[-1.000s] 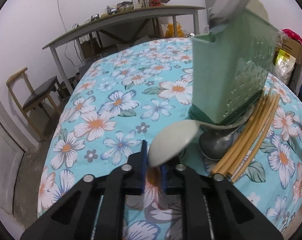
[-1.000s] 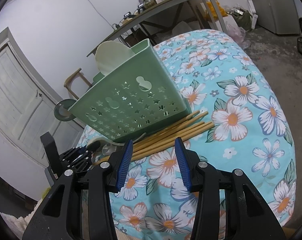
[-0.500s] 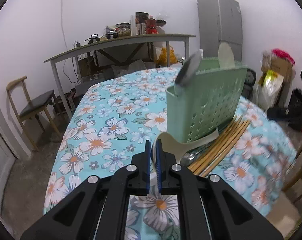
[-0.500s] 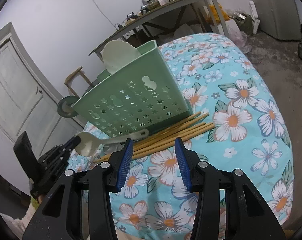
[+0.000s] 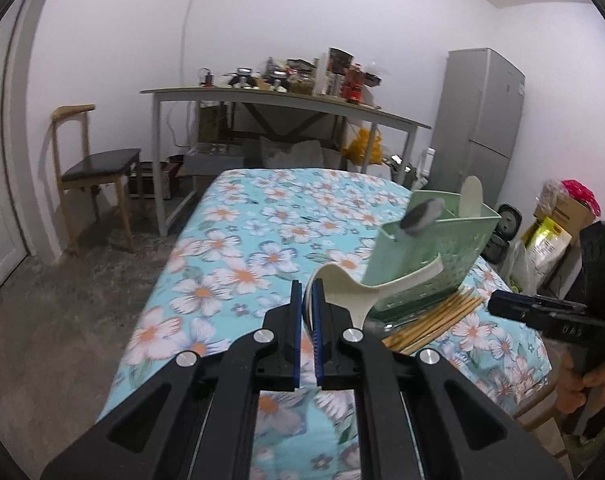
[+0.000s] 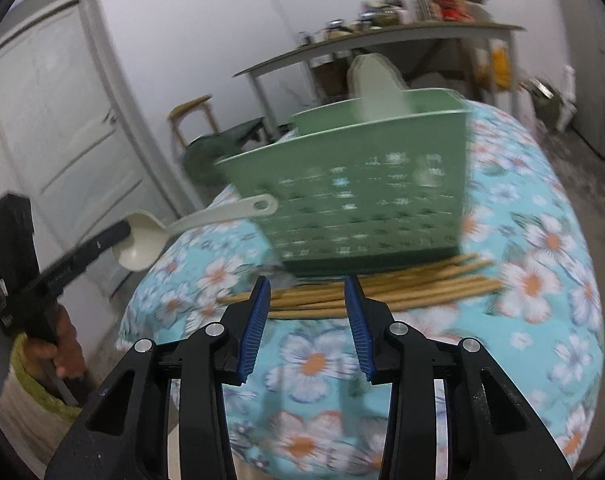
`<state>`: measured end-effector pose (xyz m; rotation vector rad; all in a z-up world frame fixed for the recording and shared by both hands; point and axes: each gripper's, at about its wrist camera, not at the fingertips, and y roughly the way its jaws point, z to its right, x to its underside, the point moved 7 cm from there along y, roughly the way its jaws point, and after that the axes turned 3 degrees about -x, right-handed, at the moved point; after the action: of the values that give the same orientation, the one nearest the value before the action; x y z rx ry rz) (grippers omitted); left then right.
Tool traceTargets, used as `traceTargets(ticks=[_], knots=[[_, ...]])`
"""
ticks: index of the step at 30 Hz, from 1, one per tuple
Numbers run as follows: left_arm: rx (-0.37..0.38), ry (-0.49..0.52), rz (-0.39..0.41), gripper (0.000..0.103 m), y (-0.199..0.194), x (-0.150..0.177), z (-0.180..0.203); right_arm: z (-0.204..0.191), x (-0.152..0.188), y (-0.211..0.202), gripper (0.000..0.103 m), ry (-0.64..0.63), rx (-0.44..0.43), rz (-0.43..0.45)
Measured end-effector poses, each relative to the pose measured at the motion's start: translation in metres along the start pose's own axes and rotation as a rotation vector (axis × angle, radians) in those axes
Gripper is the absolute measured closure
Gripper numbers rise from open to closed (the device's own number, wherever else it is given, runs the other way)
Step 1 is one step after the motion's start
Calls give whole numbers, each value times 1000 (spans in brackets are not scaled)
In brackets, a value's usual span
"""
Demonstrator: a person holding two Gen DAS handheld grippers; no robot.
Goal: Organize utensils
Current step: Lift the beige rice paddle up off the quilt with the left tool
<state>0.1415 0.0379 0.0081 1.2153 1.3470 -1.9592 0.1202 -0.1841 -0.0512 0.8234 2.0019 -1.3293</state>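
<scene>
Your left gripper [image 5: 309,312] pinches the cream plastic spoon [image 5: 356,292] by its bowl, lifted beside the green perforated plastic caddy [image 6: 366,200], while your right gripper [image 6: 307,304], half spread and narrowing, hovers empty near the unsorted wooden chopsticks [image 6: 382,294] on the floral table [image 6: 542,280].

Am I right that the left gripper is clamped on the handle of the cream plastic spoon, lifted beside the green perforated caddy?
Not quite: the left gripper clamps the cream plastic spoon by its bowl, not its handle, as the right wrist view shows. The handle points toward the green perforated caddy.
</scene>
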Motion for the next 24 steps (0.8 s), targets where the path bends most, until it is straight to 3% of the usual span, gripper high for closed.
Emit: traceTargets(ticks=[5,9,16,24], knots=[[-55,-53,23,99,-20,8,-28,-35,-1,32,68,-115,-42,-44],[-100,-85,37,99,-28,13,-51,-58,-2,60,68,-225,-21,-79],[-136,-139,29,99,-24,22,-83,-75,5,112,75,-365,109,-168],[-135,-180,23,99,-17,28,-101,-75,20,148,79,-478,358,-287]])
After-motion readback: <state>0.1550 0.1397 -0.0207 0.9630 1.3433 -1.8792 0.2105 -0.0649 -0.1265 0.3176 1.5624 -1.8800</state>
